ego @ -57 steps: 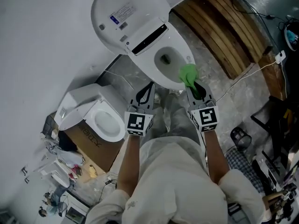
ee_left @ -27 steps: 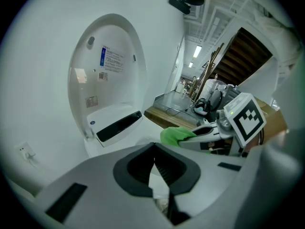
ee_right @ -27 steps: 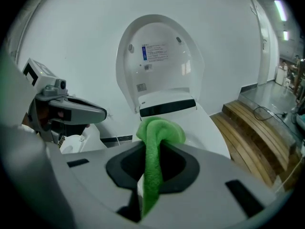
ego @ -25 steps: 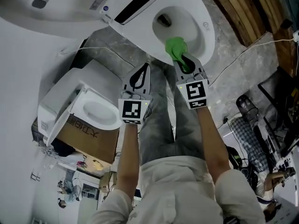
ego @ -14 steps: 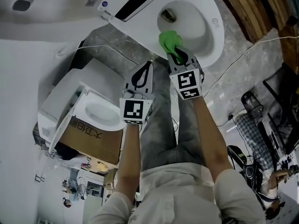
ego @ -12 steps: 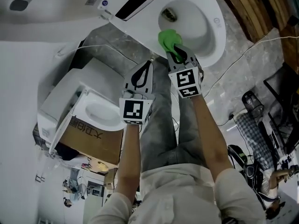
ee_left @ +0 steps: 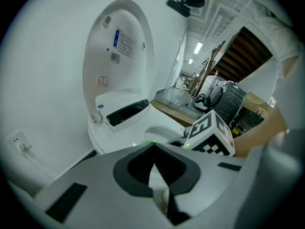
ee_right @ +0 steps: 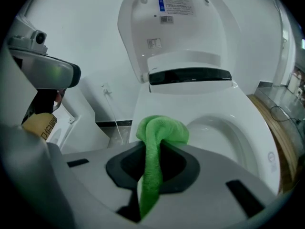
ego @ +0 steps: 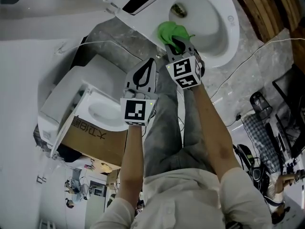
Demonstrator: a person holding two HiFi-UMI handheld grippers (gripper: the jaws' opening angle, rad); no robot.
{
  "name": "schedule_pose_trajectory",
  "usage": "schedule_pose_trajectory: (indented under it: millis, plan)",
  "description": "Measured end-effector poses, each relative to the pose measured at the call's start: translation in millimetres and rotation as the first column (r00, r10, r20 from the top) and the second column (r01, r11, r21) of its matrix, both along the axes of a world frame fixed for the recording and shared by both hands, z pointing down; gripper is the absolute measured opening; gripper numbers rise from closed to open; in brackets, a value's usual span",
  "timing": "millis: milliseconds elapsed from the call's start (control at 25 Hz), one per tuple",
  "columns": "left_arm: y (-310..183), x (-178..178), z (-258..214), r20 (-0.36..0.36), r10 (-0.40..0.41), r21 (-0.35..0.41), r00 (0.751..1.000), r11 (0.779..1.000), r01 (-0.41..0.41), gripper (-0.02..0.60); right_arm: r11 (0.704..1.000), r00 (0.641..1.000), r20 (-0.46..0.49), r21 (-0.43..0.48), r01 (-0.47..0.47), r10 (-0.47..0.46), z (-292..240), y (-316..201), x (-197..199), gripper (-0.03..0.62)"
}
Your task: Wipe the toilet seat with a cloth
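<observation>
Cloth (ego: 170,30), green, is pinched in the right claw (ego: 178,45) and rests on the near rim of the toilet seat (ego: 228,39), bunched ahead for wiping; left claw (ego: 147,69) hangs closed, empty, aside

Nothing here is legible to me. Right gripper view, twelve o'clock: a blue-and-white sticker (ee_right: 175,6) on the toilet lid (ee_right: 214,25), print too small. Head view, eight o'clock: dark lettering (ego: 88,128) on a cardboard box (ego: 97,144), unreadable.
</observation>
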State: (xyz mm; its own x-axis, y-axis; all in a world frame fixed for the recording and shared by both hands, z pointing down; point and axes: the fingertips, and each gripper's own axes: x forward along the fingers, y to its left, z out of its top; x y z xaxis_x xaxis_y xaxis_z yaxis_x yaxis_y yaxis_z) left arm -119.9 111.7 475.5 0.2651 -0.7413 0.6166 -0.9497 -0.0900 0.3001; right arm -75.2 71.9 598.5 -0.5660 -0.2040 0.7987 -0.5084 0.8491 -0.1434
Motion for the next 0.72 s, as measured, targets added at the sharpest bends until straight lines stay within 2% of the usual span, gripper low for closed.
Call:
schedule_pose_trajectory:
  millis: [320, 720]
  plan:
    - [4.3, -3.4, 4.9, -0.018, -0.007, -0.003, 1.0, 1.0, 0.007, 0.012, 0.998, 0.999, -0.018, -0.049, -0.031, 0.03, 11.0, 5.6, -5.8, 0.049]
    - [11.6, 8.5, 12.2, -0.031, 0.018, -0.029, 0.999, 0.999, -0.019, 0.012, 0.997, 0.998, -0.033, -0.057, -0.059, 0.058, 10.7, 17.9, 8.2, 0.048]
